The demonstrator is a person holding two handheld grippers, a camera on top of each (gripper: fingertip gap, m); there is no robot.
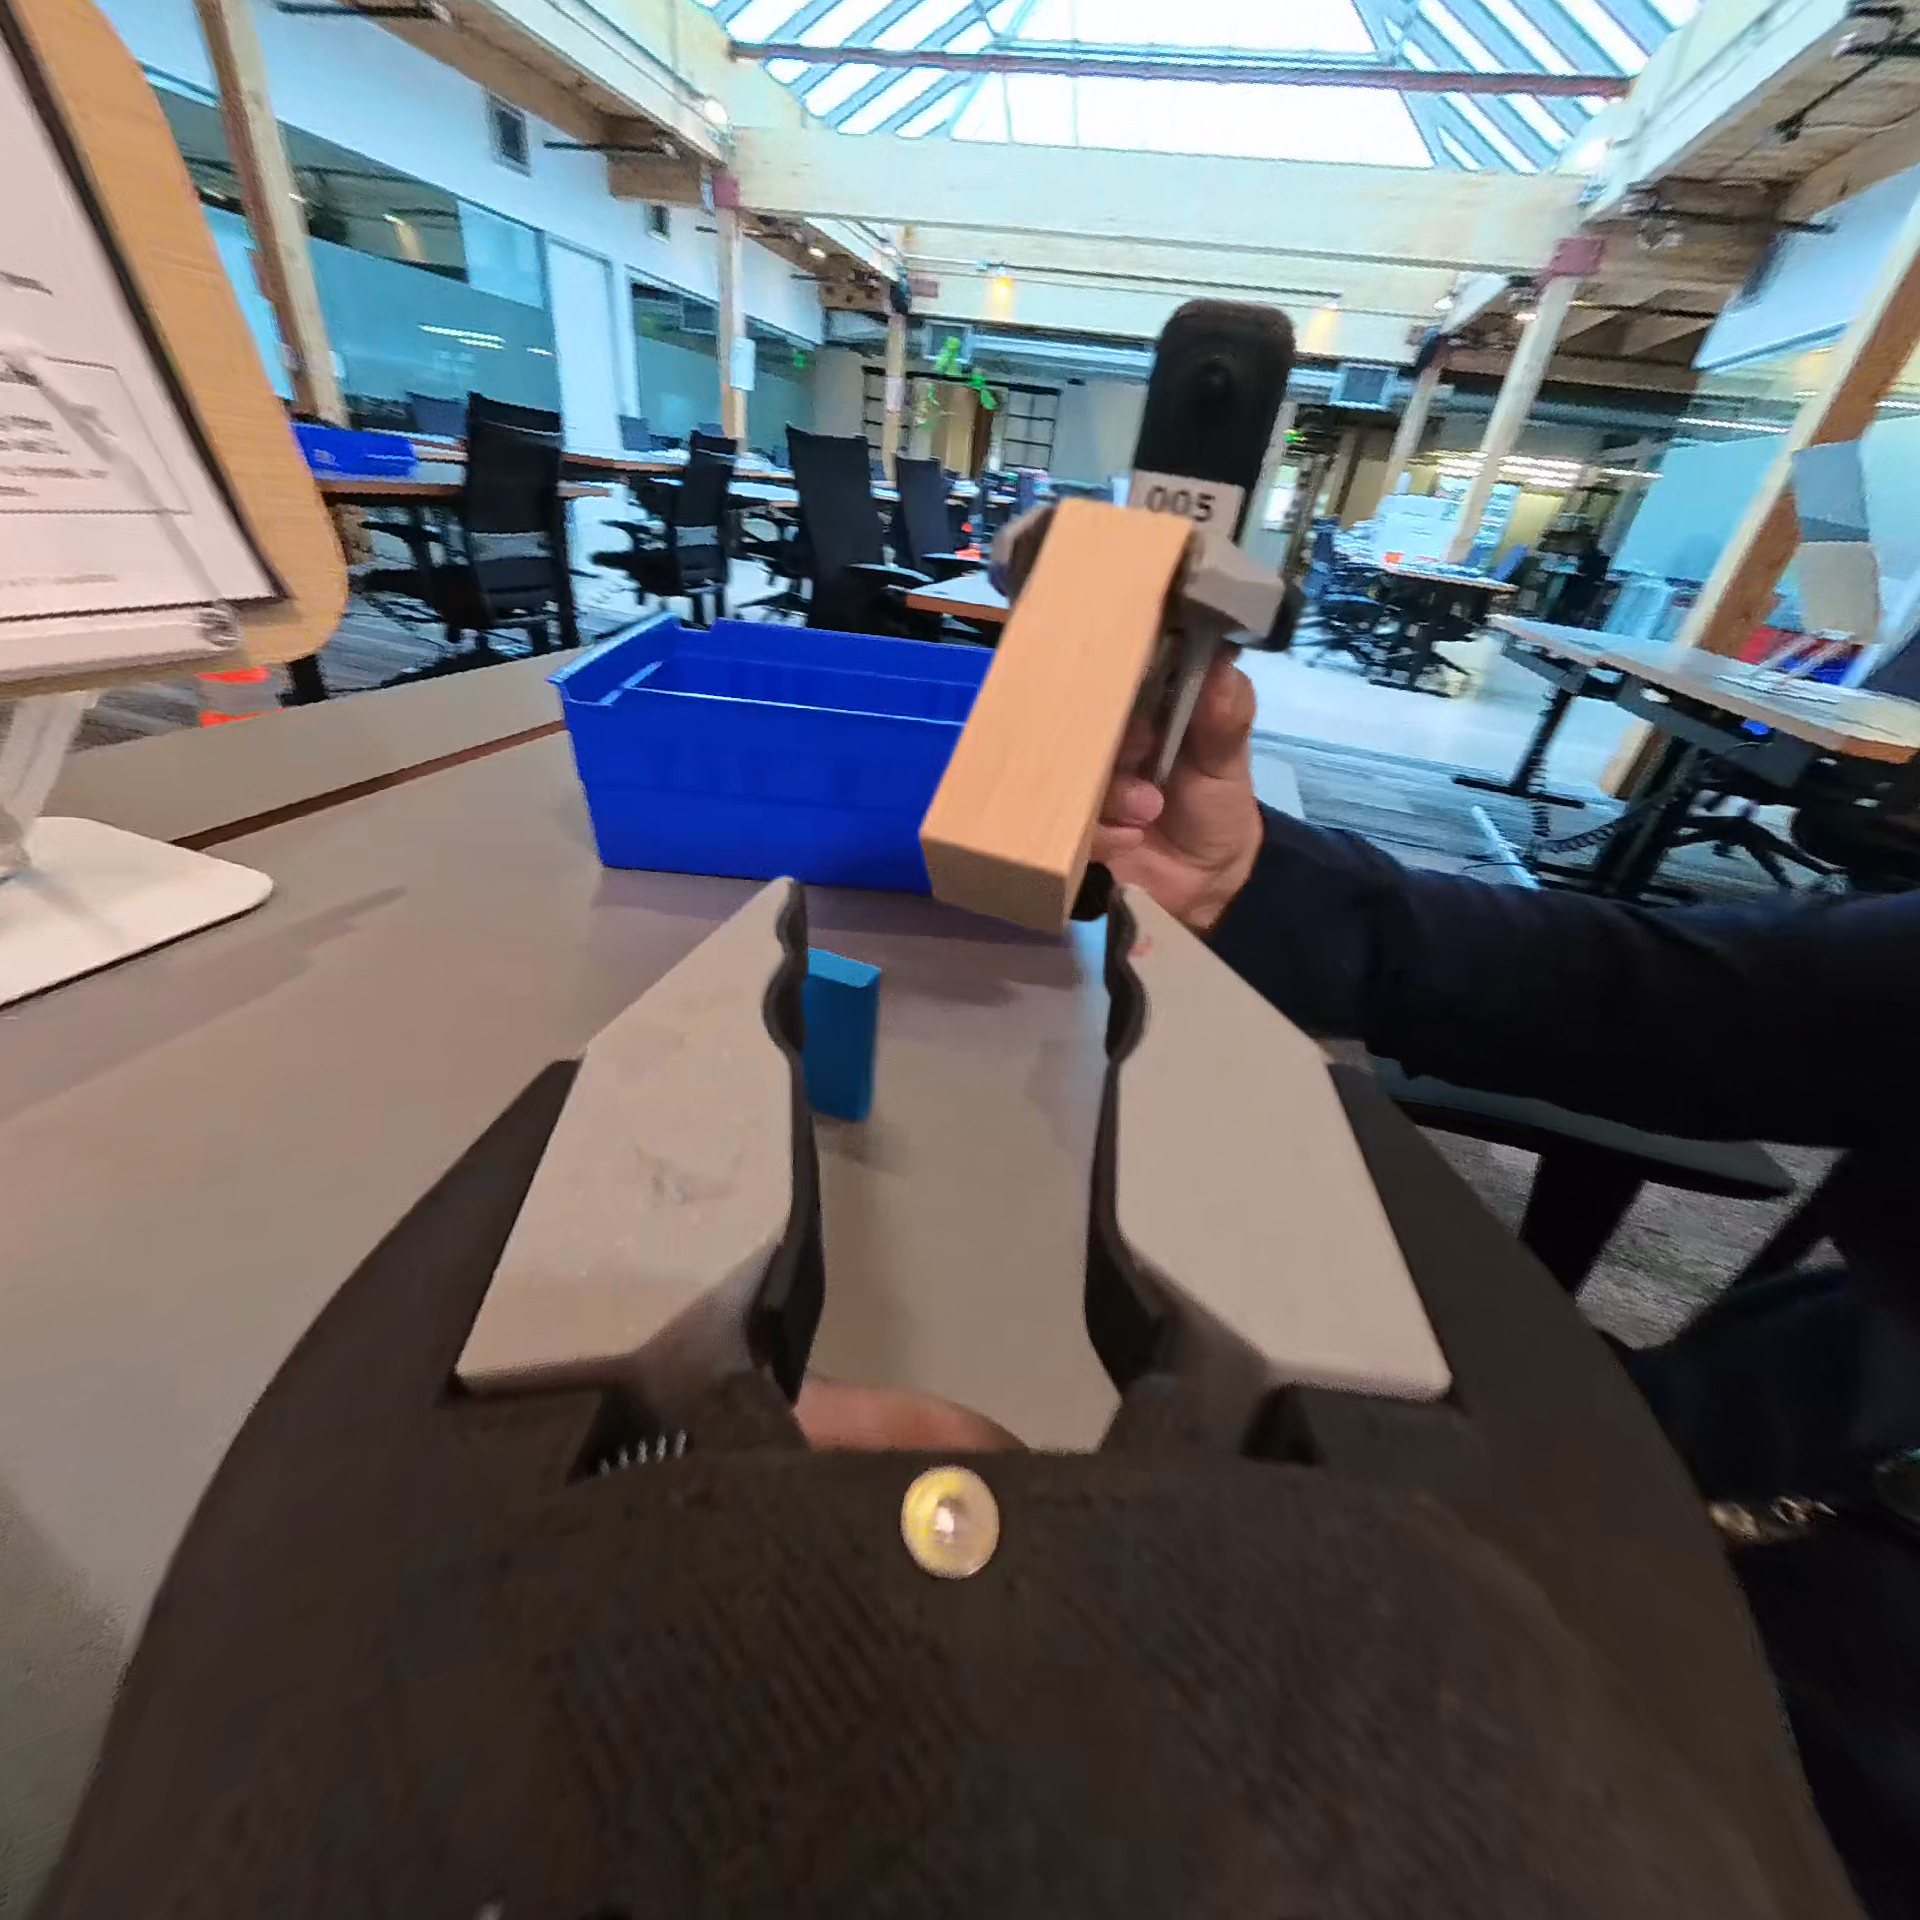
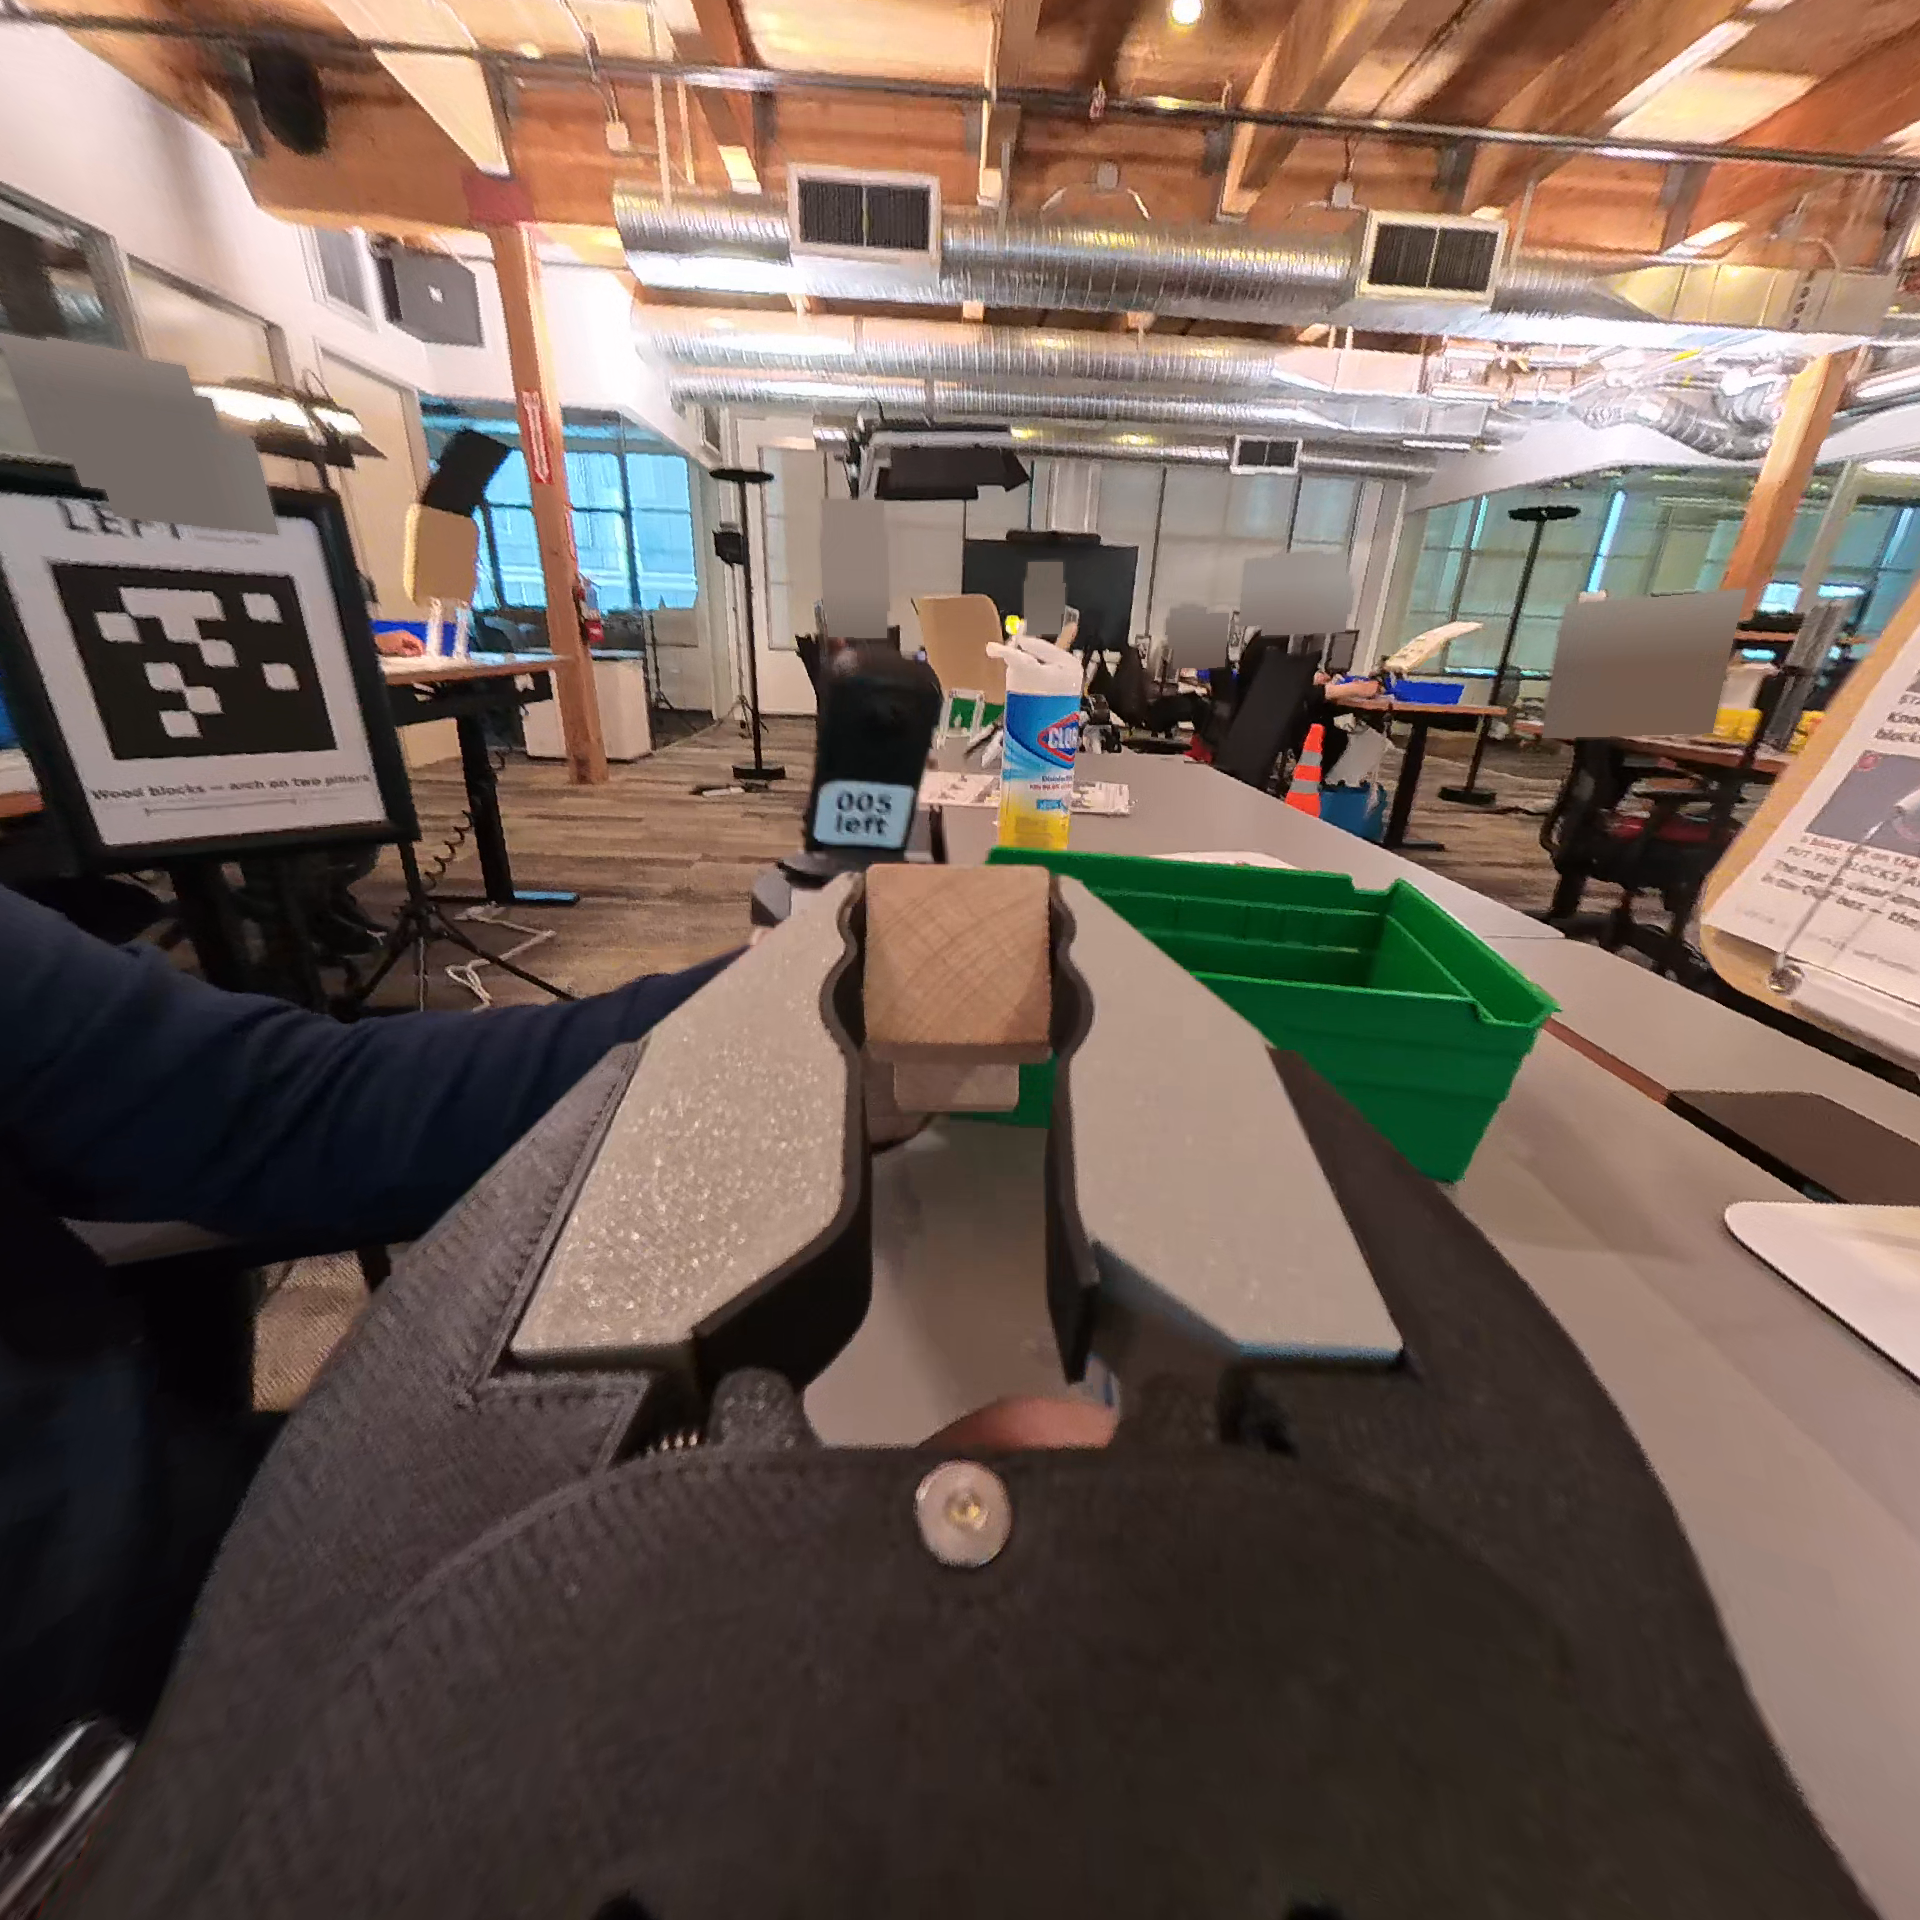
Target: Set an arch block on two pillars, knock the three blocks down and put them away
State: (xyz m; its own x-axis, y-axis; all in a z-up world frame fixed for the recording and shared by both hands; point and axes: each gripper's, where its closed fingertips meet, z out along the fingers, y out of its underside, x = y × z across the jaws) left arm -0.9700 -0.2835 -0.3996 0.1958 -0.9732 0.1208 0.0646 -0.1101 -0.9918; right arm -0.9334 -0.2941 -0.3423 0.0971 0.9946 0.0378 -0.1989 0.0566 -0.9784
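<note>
Right now the right gripper [image 2: 956, 971] clamps a plain wooden block [image 2: 956, 977], both pads pressed on its sides, held up in the air, tilted, over the grey table [image 1: 364, 956]. Left gripper [image 1: 951, 935] is open; a blue block [image 1: 840, 1034] stands upright on the table between its fingers, just beside the left finger, not squeezed. Blue bin [image 1: 769, 758] sits behind it. Green bin [image 2: 1351, 987] lies beyond the right gripper. Spray bottle [image 2: 1039, 748] farther back.
</note>
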